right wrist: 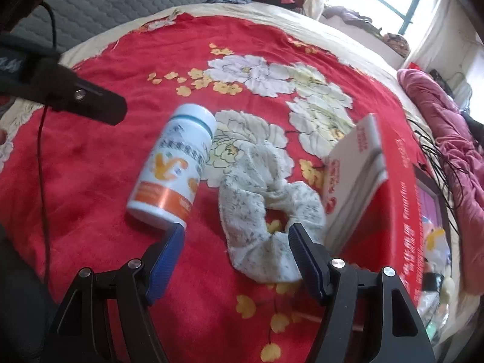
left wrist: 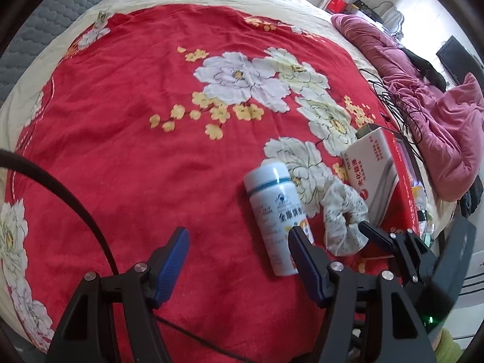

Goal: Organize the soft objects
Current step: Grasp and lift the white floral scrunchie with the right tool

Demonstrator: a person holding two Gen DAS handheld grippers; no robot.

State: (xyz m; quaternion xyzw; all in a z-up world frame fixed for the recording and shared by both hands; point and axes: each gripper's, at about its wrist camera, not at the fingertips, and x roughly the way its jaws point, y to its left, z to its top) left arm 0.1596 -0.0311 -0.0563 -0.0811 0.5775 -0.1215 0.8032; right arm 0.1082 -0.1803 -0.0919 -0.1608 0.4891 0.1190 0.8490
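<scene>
Lining up on the scrunchie [right wrist: 266,211]

I hold my right gripper [right wrist: 236,239] spread and empty over it; it lies mid-bedspread [right wrist: 106,166] between bottle [right wrist: 172,163] and box [right wrist: 354,181]. My left gripper [left wrist: 239,242] hangs released, empty.

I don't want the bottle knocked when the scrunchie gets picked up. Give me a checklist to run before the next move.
1. Right gripper open: ok.
2. Scrunchie between its fingers: ok, lined up, not yet gripped.
3. Bottle clear of the right gripper: not ok, its base sits at one fingertip.
4. Box clear of the scrunchie: not ok, it lies against the edge.
5. Left gripper open and holding nothing: ok.
6. Left gripper clear of the bottle: cannot tell.
</scene>
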